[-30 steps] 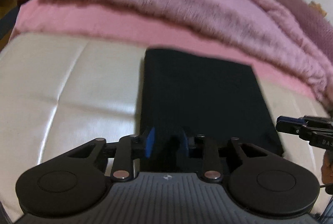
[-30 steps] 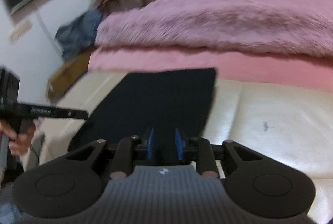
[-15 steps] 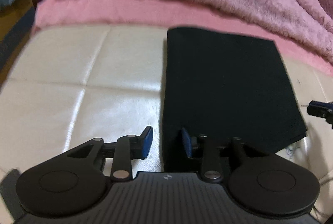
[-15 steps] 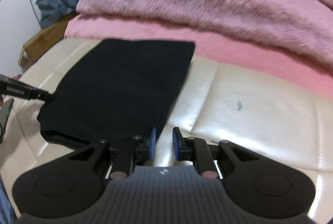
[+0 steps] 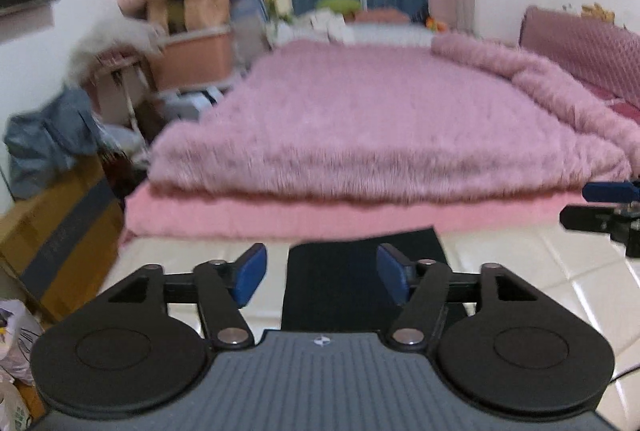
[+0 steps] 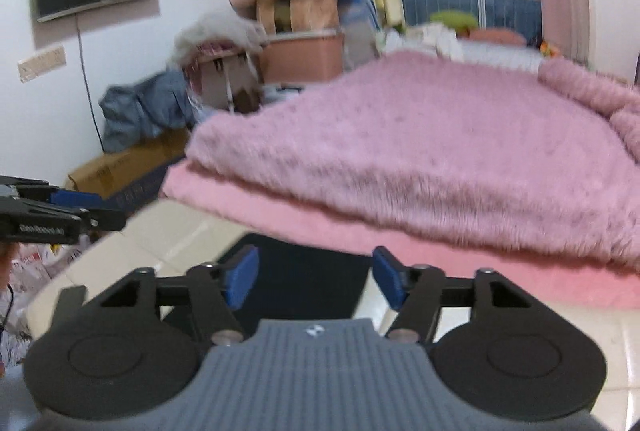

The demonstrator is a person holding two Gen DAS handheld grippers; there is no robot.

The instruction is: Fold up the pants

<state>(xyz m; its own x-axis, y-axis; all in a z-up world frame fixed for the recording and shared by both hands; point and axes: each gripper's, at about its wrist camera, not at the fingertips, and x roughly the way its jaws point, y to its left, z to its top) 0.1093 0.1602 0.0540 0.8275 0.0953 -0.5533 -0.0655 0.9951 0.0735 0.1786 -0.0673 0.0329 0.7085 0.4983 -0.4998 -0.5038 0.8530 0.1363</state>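
The left gripper [image 5: 321, 273] hangs above the cream padded surface [image 5: 532, 263], its jaws wide after just opening, with nothing between the blue pads [image 5: 250, 273]. Below and ahead of it the folded black pants [image 5: 360, 271] lie flat on that surface, just before the pink blanket [image 5: 380, 127]. To their right the right gripper [image 6: 315, 277] is likewise spread wide, freshly opened and empty, clear of the cloth.
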